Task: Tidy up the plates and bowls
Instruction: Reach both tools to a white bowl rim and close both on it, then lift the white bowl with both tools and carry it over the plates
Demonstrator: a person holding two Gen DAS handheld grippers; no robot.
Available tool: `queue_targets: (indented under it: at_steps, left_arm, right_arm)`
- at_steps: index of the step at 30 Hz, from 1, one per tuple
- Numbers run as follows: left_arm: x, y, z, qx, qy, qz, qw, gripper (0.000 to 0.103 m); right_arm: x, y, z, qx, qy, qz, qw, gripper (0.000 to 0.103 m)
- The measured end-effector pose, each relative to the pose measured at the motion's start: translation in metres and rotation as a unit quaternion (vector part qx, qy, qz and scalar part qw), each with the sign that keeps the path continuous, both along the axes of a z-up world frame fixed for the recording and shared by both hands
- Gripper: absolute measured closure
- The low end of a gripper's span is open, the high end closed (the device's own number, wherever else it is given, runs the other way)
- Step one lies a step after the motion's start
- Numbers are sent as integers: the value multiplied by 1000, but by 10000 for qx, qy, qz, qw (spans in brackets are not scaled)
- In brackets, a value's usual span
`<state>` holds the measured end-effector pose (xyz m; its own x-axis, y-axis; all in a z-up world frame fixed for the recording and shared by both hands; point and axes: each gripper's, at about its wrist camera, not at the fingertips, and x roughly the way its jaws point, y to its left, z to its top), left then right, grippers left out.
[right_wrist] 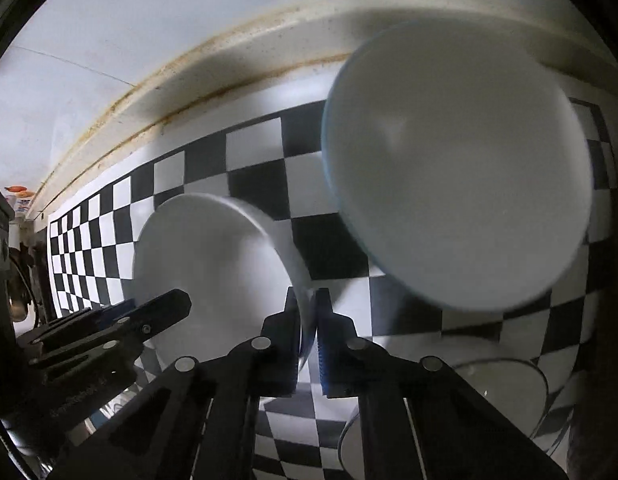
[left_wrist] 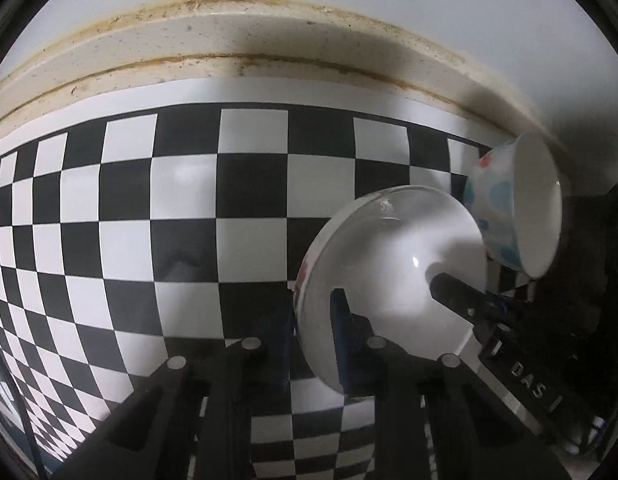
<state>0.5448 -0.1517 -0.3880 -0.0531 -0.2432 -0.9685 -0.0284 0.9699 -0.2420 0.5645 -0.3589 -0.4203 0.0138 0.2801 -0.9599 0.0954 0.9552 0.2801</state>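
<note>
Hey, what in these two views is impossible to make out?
- Patterned bowl: motion-blurred in the right wrist view; neither view shows what supports it.
- White bowl: the left tool hides its lower rim in the left wrist view.
- Dish: low in the right wrist view, mostly behind the right tool.
- Clutter: tiny at the right wrist view's left edge.

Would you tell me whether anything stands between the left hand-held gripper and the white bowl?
Nothing visible does: the left hand-held gripper is shut on the rim of the white bowl.
</note>
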Motion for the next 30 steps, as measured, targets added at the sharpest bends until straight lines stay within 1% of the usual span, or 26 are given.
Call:
queue_targets:
  at_steps: [3,6,9,13,14,19,22,26,30]
  left_arm:
    - [-4,-2,4,66,-101,-2,9999,88]
    - [-12,-2,12,30,-178,24,9998,88]
    - [-26,-2,31,69,-389,-20,9992,88]
    - [-53,-1,65,116,-726,-128,9972,88]
    - [-55,1,70,128,-792,-156,9967,88]
    - [-94,-1,111,237,-1224,-360,9915,88]
    - [-118,-2,125,179,-1340,-439,9898,88]
    - [-145,-8,135,127,-1381,-569,9887,88]
    - [-173,-19,131,151,-1357,-764,9877,88]
  right_arm:
    - [0,2,2,-100,-99,73,9999,95]
    - [-6,-1,6,-41,-136,50,9999,95]
    - [-15,-3,17,18,-222,38,9997,95]
    - [-37,-2,45,89,-454,63,9989,95]
    - [-46,-2,54,122,-515,61,9986,95]
    - [-83,-2,87,203,-791,70,9966,95]
    - [-110,-3,105,237,-914,75,9955,94]
    - [-147,-10,118,310,-951,30,9950,94]
    - [-186,-14,120,277,-933,36,9952,94]
